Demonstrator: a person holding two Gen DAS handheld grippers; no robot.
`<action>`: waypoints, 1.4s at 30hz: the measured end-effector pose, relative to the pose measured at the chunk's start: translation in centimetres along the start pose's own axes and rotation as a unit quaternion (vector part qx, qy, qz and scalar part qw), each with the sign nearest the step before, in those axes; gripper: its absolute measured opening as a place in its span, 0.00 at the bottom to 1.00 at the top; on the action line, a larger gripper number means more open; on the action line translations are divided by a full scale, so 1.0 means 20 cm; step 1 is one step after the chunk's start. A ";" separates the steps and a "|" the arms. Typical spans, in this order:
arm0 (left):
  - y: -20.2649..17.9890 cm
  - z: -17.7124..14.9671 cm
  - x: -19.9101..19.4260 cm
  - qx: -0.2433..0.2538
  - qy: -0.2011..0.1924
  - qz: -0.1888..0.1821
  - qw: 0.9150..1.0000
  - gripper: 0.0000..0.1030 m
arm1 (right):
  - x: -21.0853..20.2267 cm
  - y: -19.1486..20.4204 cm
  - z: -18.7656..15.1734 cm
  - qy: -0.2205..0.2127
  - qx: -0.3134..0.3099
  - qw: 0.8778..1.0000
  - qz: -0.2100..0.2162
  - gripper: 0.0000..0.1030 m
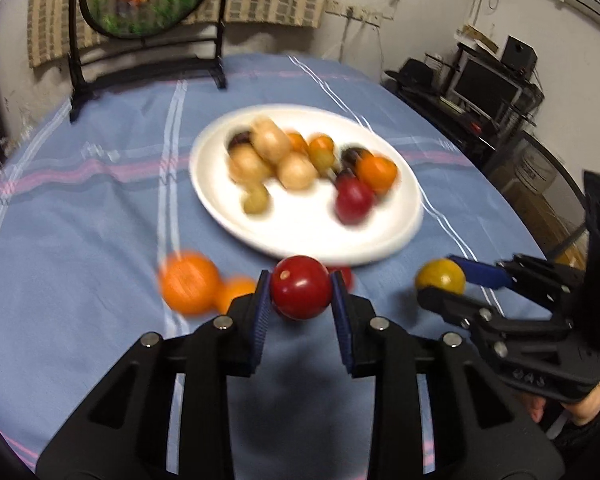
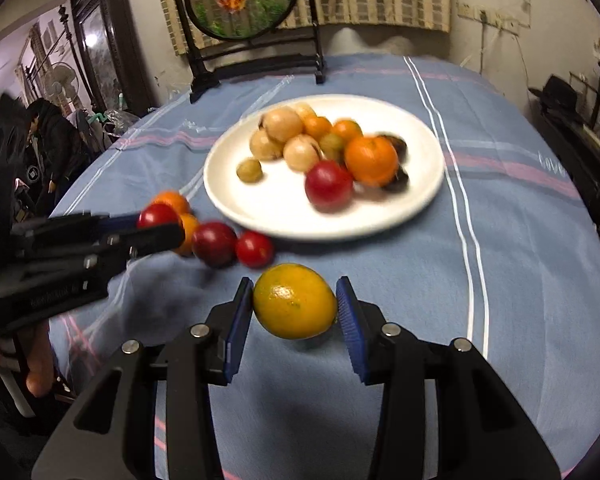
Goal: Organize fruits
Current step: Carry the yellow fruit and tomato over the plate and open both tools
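Just short of the white plate's (image 1: 380, 248) near rim, we carry a fruit in each tool: our left gripper (image 1: 300, 292) is closed on a red fruit (image 1: 300, 286), and our right gripper (image 2: 294, 308) is closed on a yellow fruit (image 2: 295, 301). Both fruits are round and smooth and are caught only by their sides, so either could likely squirt out of the pads and roll across the cloth if we tilt or ease off before reaching the plate. The plate already carries a heap of fruit, so one dropped onto the heap may knock others over the rim. Between the plate and our left gripper, loose fruit remains: an orange (image 1: 188, 286), a dark red fruit (image 2: 214, 244) and a small red one (image 2: 255, 249). Blur smears the heap, so we cannot name the pale and dark pieces. The left gripper hides part of the loose cluster from the right wrist view.
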State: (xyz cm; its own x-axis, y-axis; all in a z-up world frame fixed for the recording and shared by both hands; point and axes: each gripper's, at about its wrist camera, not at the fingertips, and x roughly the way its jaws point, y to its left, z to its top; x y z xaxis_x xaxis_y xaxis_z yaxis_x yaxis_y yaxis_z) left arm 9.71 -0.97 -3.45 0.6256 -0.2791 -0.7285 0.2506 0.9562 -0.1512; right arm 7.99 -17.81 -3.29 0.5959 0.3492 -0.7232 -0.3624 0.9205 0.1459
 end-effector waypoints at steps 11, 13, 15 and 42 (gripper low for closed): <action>0.21 0.42 0.31 -0.018 0.032 0.036 0.999 0.29 | 0.32 0.08 0.42 0.011 -0.041 0.999 0.008 0.42; 0.22 0.43 0.34 -0.020 0.038 0.037 0.998 0.29 | 0.38 0.06 0.44 0.021 -0.037 0.999 0.009 0.42; 0.22 0.44 0.38 -0.018 0.043 0.038 0.998 0.29 | 0.42 0.05 0.44 0.028 -0.032 0.999 0.009 0.42; 0.24 -0.07 -0.11 -0.044 -0.025 0.061 0.997 0.86 | -0.01 0.15 -0.05 -0.003 -0.019 1.000 0.008 0.93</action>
State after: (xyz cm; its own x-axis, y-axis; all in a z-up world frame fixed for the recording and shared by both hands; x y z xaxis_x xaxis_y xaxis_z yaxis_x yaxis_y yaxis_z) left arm 8.51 4.36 -3.45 0.6840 -0.1621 -0.7113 0.1060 0.9867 -0.1229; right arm 6.09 -15.22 -3.43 0.5944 0.3642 -0.7170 -0.3978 0.9080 0.1315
